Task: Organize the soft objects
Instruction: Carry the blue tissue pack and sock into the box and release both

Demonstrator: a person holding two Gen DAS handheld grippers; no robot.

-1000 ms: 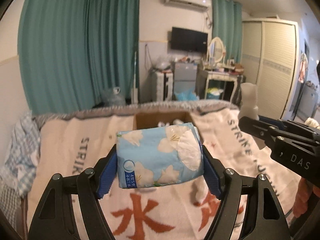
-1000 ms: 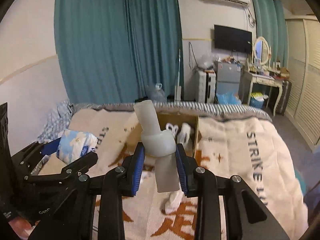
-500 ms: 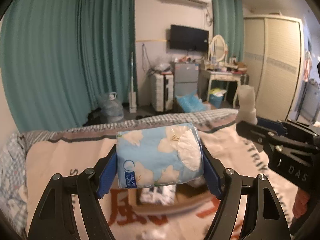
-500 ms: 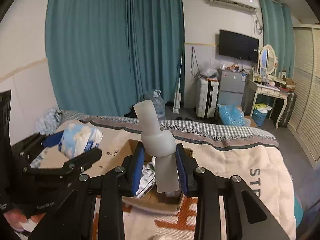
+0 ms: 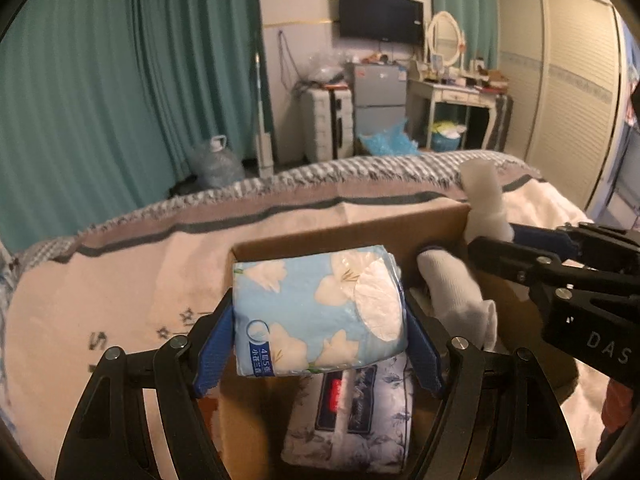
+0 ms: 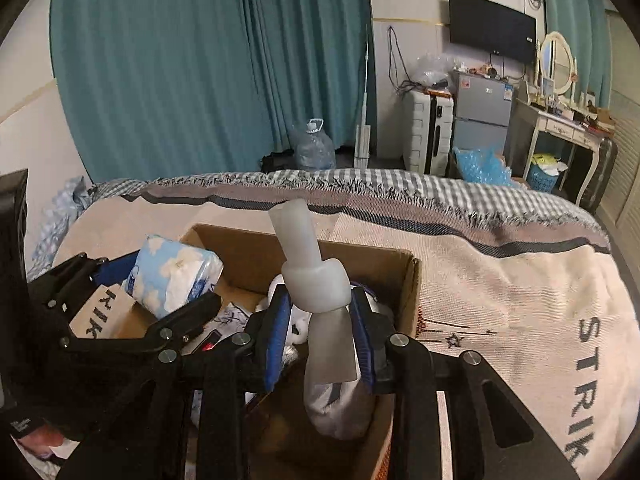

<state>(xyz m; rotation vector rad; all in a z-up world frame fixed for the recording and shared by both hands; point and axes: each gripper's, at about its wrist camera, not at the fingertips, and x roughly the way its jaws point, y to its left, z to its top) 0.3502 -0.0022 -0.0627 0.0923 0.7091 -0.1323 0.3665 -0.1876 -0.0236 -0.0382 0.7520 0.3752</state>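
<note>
Both views are dim and warm-toned, lit from overhead indoor light, with soft shadows. Strong fisheye bending curves the curtains (image 5: 120, 80) and wardrobe (image 5: 576, 80) toward black rounded corners. The blanket (image 5: 100, 280) edge looks slightly motion-blurred; the box (image 6: 248, 248) interior sits in shade.

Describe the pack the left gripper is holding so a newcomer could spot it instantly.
Find the cardboard box on the bed's blanket. Just above its open top, the left gripper clamps a tissue pack between blue pads. It is sky blue with white flowers, unlike the grey floral pack lying in the box below and the plain white sock beside it.
</note>
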